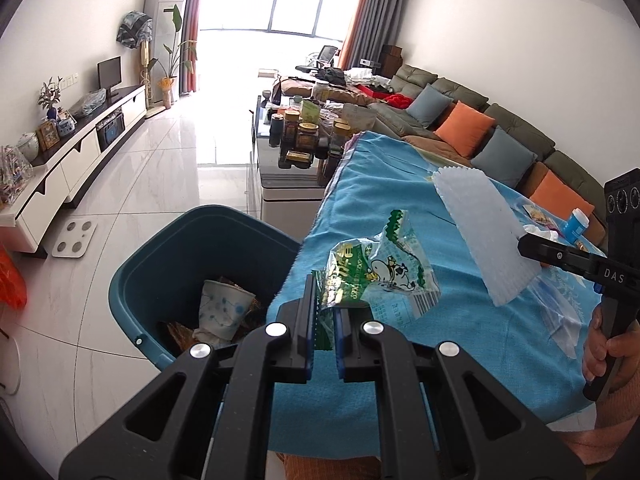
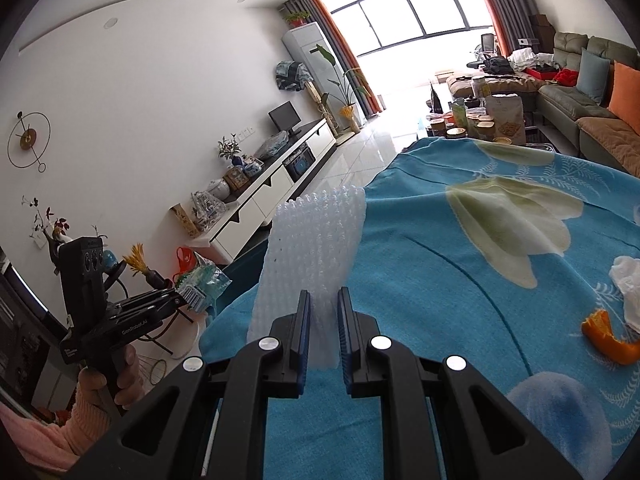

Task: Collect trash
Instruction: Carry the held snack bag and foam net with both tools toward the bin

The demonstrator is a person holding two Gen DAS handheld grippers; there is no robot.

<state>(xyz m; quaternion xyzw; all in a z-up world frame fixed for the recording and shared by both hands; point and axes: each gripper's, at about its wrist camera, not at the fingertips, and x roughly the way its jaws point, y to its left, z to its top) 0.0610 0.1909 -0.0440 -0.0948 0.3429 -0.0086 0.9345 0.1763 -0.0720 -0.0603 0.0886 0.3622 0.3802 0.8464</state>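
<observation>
Sofa (image 1: 472,120): grey-green, along the right wall, with orange and blue-grey cushions.
Blanket (image 2: 500,248): blue with a pale flower print, it covers the near surface.
Coffee table (image 1: 288,168): far behind the blanket, crowded with jars.
TV cabinet (image 1: 88,148): long and white, at the left wall; a small monitor (image 1: 109,74) stands on it.
Window (image 1: 296,6): far, very bright, with orange and grey curtains.
Wall clock (image 2: 29,138): round, on the left wall.
</observation>
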